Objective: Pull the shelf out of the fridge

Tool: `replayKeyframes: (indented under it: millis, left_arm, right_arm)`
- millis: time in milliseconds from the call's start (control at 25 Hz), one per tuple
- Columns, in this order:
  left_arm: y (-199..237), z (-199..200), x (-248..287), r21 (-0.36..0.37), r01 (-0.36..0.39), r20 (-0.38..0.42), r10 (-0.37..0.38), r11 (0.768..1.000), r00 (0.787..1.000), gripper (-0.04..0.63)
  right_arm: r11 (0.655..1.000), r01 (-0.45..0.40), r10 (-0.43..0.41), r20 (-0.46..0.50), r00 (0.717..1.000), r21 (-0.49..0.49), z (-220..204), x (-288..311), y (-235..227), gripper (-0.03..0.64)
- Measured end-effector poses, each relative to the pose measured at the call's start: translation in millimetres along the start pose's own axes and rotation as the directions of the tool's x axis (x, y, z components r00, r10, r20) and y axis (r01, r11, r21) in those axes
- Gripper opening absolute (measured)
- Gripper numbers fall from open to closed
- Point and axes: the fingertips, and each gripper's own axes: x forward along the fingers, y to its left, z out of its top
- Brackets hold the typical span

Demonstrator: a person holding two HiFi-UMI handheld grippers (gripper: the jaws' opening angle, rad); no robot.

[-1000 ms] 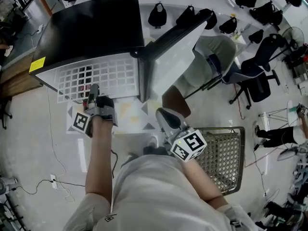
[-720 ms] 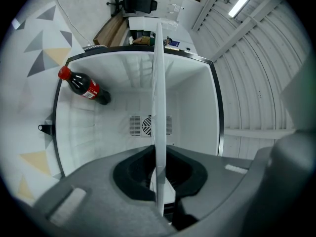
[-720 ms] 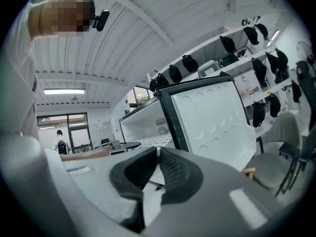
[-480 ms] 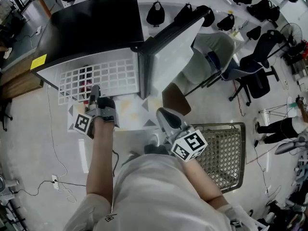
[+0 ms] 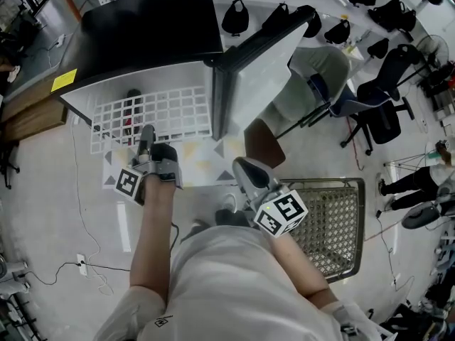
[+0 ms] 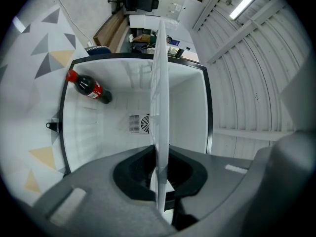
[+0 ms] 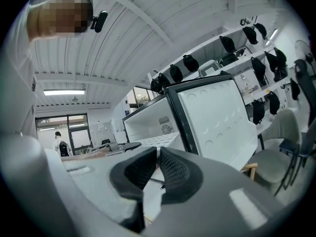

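Nearest to the person, the grey right gripper (image 5: 244, 170) has its jaws pressed together on nothing. Further out, the grey left gripper (image 5: 147, 135) is clenched on the front edge of the white wire grid shelf (image 5: 167, 112). The shelf stands partly out of the black-topped white fridge (image 5: 142, 27). It seems light and stiff. The hold is left of the middle of this edge, so the shelf may skew. Beneath it lies a dark bottle with red cap (image 6: 89, 88).
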Motion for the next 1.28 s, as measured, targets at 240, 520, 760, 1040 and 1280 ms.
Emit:
replayKeyframes:
  millis: [240, 520, 760, 1040, 1280]
  left_arm:
    - [-4.9, -0.8, -2.5, -0.009, 0.011, -0.017, -0.011, 1.0, 1.0, 0.029]
    - [-5.5, 0.5, -4.4, -0.009, 0.013, -0.022, -0.013, 1.0, 1.0, 0.03]
    - [-10.5, 0.3, -16.6, -0.015, 0.03, -0.022, -0.03, 0.999, 0.999, 0.031]
    - [-3.3, -11.6, -50.0, -0.01, 0.023, -0.065, -0.024, 1.0, 0.998, 0.031]
    - [10.1, -16.4, -80.0, -0.006, -0.001, -0.103, 0.001, 1.0, 0.995, 0.031]
  right_arm:
    - [1.0, 0.005, -0.005, -0.003, 1.0, 0.004, -4.0, -1.9, 7.5, 0.021]
    - [1.0, 0.021, -0.021, -0.004, 1.0, 0.012, -7.4, -4.7, 10.6, 0.021]
    - [0.999, 0.028, -0.028, -0.008, 1.0, 0.017, -12.3, -9.7, 17.2, 0.021]
    - [0.999, 0.027, -0.027, -0.012, 1.0, 0.03, -16.5, -13.0, 23.6, 0.021]
    - [0.999, 0.012, -0.011, -0.031, 0.999, 0.04, -26.6, -9.3, 35.9, 0.021]
